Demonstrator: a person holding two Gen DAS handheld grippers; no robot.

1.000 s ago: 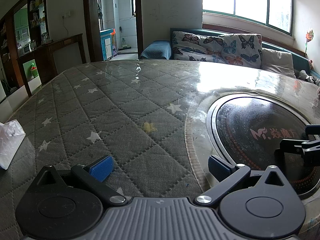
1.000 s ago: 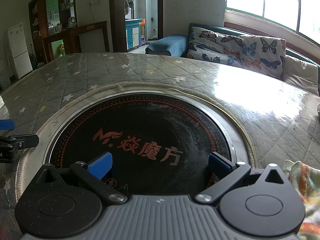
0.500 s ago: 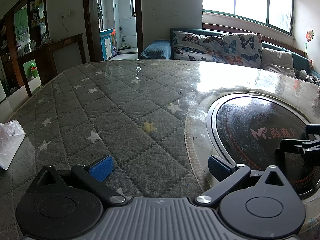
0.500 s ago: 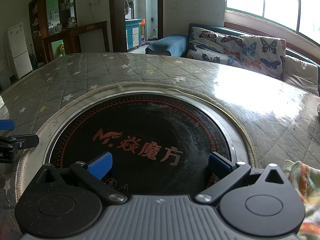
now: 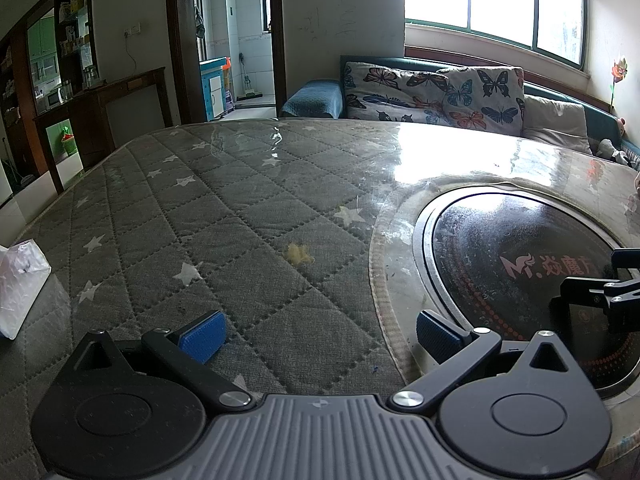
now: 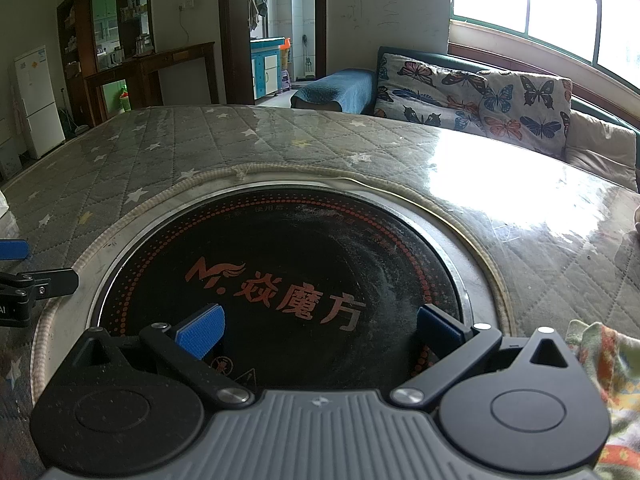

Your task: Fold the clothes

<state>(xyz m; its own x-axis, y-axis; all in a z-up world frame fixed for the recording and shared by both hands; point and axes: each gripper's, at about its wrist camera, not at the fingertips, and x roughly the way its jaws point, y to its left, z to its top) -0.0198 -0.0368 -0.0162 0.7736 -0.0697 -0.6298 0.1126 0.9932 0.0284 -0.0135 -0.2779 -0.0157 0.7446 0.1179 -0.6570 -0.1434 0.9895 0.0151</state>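
A colourful patterned garment (image 6: 612, 376) lies on the table at the lower right of the right wrist view, mostly cut off by the frame edge. My right gripper (image 6: 320, 330) is open over the black round cooktop (image 6: 288, 264), nothing between its blue pads, with the garment just to its right. My left gripper (image 5: 318, 332) is open and holds nothing above the grey quilted star-print table cover (image 5: 200, 220). A finger of the right gripper (image 5: 592, 292) shows at the right edge of the left wrist view. The garment is not visible in the left wrist view.
The cooktop (image 5: 532, 276) is set into the round table under clear plastic. A white plastic bag (image 5: 20, 284) lies at the table's left edge. A sofa with butterfly cushions (image 6: 476, 96) stands beyond the table, a wooden sideboard (image 5: 100, 116) and doorway to the left.
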